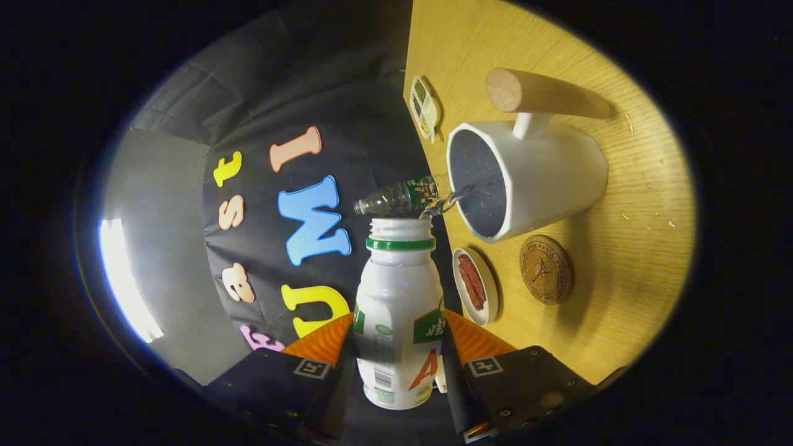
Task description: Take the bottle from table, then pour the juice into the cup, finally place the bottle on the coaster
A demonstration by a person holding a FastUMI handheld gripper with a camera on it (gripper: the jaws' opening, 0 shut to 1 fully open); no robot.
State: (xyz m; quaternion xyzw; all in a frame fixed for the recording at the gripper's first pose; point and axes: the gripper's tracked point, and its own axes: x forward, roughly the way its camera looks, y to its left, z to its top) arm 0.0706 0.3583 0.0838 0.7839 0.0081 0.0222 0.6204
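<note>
Gripping the white bottle [399, 316] from both sides, the gripper [396, 353] has its two fingers pressed against the bottle's body, so the bottle sits clenched between them with its open, capless mouth pointing toward twelve o'clock. The whole view is rolled on its side, the wooden table [626, 260] standing as a near-vertical plane at three o'clock, which I read as the bottle being tipped over for the pour. A thin stream [447, 202] leaves the mouth and runs toward one o'clock into the white cup [545, 176], whose dark inside faces the bottle; the cup has a wooden handle [545, 94] on its far side. The cork coaster [546, 269] lies bare on the table just beside the cup, at about two o'clock from the fingers. A small dish [476, 286] with something red sits between bottle and coaster, a clear plastic bottle [396, 198] lies beyond the mouth, and a little seasoning dish [424, 108] sits further out. By my judgement the pickup is done, pouring is under way, and righting the bottle and setting it on the coaster remain.
</note>
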